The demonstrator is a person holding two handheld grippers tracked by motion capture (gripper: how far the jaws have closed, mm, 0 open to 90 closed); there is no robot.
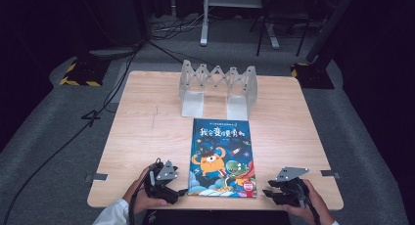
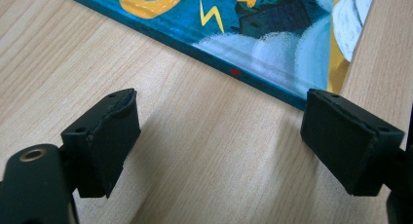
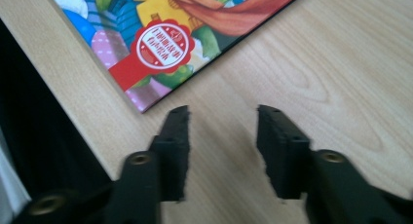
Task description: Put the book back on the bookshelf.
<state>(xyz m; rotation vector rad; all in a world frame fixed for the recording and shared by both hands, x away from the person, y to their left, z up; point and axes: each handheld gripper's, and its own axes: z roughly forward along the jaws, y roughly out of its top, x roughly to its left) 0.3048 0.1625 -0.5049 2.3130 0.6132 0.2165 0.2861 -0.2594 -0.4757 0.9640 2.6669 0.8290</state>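
Both grippers, left [image 1: 172, 190] and right [image 1: 275, 192], hung unclenched beside the untouched book [image 1: 221, 157]; the bookstand [image 1: 218, 85] waited empty.

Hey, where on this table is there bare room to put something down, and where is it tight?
Bare wood runs along the table left of the book, and right of it up to the far corner. The crowded parts are the near edge, where the left gripper and right gripper flank the book, and around the rack.
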